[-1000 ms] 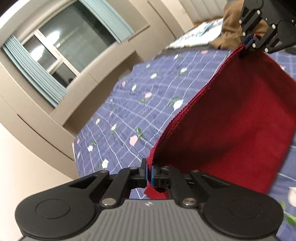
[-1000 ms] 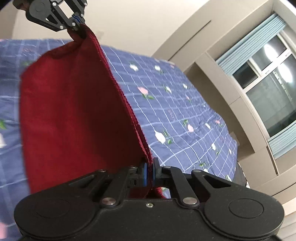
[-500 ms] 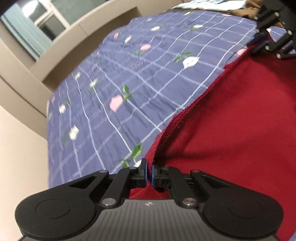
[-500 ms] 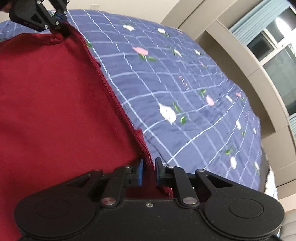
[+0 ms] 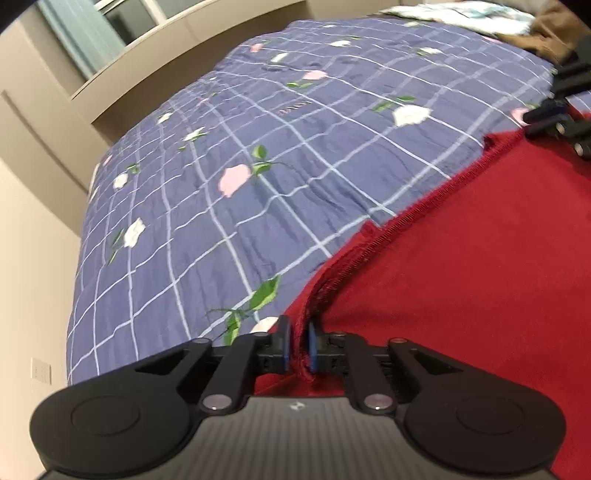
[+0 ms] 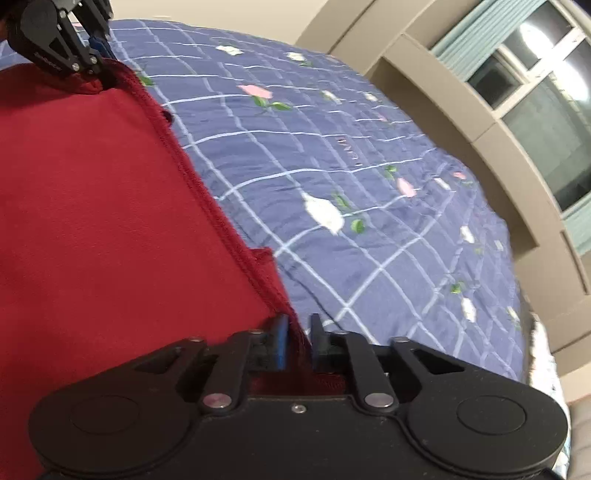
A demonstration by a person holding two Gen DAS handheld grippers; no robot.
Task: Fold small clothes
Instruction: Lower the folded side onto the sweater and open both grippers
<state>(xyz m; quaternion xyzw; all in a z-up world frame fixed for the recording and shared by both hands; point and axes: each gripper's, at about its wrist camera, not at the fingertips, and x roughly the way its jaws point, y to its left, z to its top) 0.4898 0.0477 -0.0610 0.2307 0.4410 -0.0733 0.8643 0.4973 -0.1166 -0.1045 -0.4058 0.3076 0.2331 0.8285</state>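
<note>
A dark red garment (image 5: 480, 266) lies folded on the blue flowered bedspread (image 5: 258, 166), its hemmed edge running between my two grippers. My left gripper (image 5: 298, 345) has its jaws slightly apart with the hem corner still between them. My right gripper (image 6: 298, 341) has its jaws parted wider, the hem lying loose in the gap. The garment also fills the left of the right wrist view (image 6: 103, 221). The right gripper shows at the right edge of the left wrist view (image 5: 561, 118); the left gripper shows top left in the right wrist view (image 6: 62, 40).
A window with pale blue curtains (image 6: 546, 103) and a beige sill lie past the bed's far side. Brown clothing (image 5: 554, 33) and a light patterned cloth lie at the bed's far end. A beige wall (image 5: 33, 295) borders the bed on the left.
Both grippers lowered the lifted red garment onto the bed, so its upper layer now lies flat. The right jaws opened first, then wider; the left jaws have just begun parting.
</note>
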